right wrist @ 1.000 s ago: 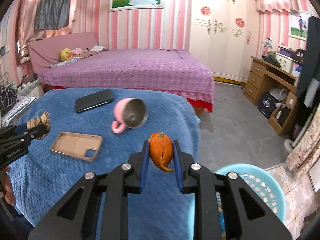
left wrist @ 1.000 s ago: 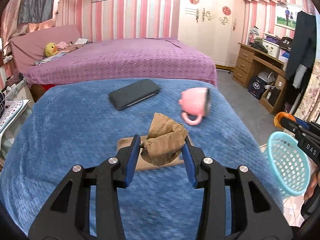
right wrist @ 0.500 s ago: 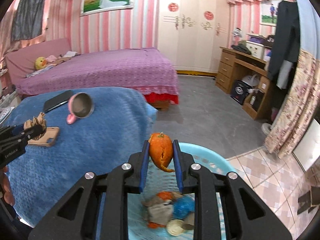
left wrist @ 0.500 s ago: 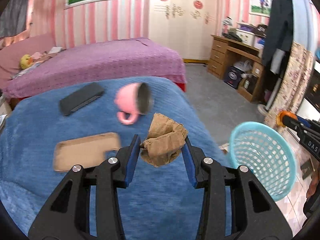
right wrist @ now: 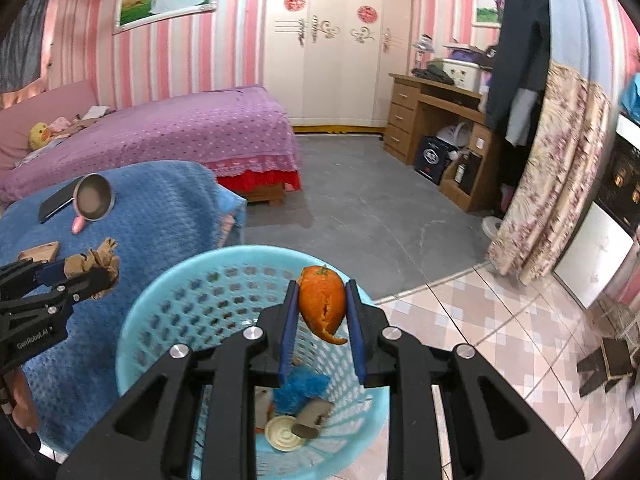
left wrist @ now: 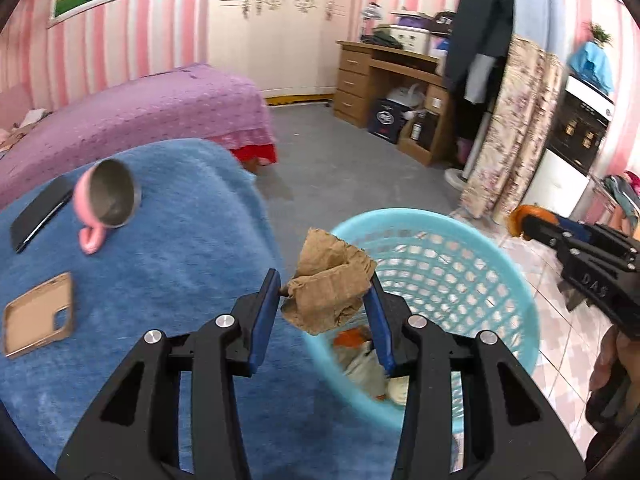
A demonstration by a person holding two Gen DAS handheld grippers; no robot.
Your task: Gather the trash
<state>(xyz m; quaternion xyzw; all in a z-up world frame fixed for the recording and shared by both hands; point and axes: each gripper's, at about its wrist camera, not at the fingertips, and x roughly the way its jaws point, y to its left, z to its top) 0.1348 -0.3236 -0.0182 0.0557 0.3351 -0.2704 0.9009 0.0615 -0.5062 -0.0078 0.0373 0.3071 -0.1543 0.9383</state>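
My left gripper [left wrist: 323, 286] is shut on a crumpled brown paper [left wrist: 326, 284] and hangs over the near left rim of the light blue basket [left wrist: 452, 264]. In the right wrist view my right gripper [right wrist: 322, 300] is shut on an orange peel [right wrist: 322, 303], held above the same basket [right wrist: 160, 316]. Several scraps lie in the basket's bottom: a blue wad [right wrist: 305, 389], a round lid [right wrist: 284, 434] and others. The left gripper with the paper [right wrist: 94, 264] shows at the left of the right wrist view; the right gripper with the peel [left wrist: 520, 220] shows at the right of the left wrist view.
The basket stands on the floor beside a table under a blue blanket [left wrist: 168, 248]. On it lie a pink mug on its side [left wrist: 105, 204], a black phone [left wrist: 38, 214] and a tan phone case [left wrist: 38, 320]. Behind are a purple bed [right wrist: 168, 128] and a wooden desk [right wrist: 436, 120].
Both grippers have swung right, away from the blue table, and now hang over the basket. Each still holds its piece of trash.
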